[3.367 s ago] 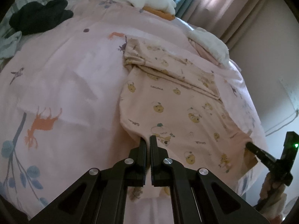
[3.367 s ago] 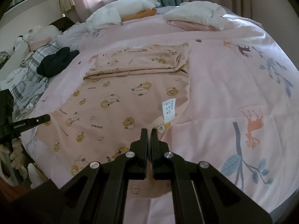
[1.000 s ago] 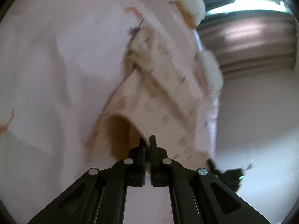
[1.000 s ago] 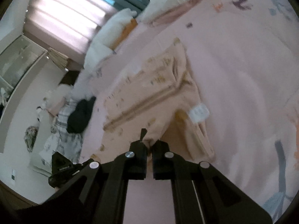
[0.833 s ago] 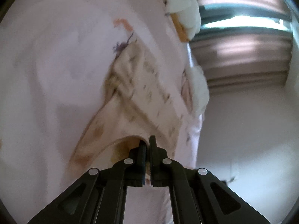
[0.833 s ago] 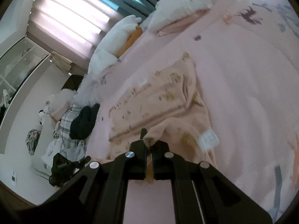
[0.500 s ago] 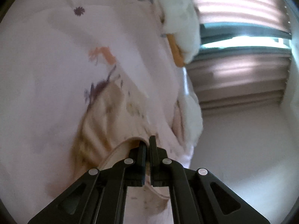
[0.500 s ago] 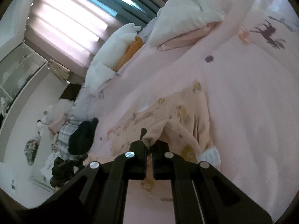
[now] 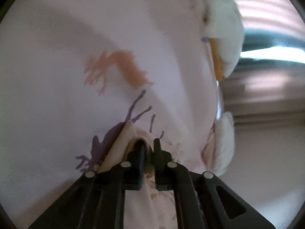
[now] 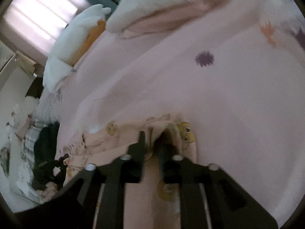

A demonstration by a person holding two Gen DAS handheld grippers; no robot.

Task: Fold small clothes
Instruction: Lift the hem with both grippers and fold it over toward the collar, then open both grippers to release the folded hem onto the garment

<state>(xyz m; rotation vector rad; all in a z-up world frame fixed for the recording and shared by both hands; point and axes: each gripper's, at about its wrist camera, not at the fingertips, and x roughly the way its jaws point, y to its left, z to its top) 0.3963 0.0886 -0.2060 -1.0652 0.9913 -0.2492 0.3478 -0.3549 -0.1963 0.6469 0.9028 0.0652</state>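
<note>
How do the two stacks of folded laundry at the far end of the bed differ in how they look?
The nearer stack is white cloth over a pale pink layer; the farther stack is white cloth over an orange layer. The nearer stack looks wide and flat, the farther stack more lumpy. Both rest on the pink bedsheet.

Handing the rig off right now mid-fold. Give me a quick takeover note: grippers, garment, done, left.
Left gripper: jaws slightly parted, bear-print garment draped over and between the fingers; looks like it is letting go.
Right gripper: same, jaws parted with the garment's folded edge bunched around the fingers.
Garment: on the pink bedspread, its carried edge brought forward over the rest of the cloth.
Done: the fold is laid over.
Left: back both grippers out without dragging the cloth, check that the edges line up, smooth it, then probably stack it with the folded pile.
</note>
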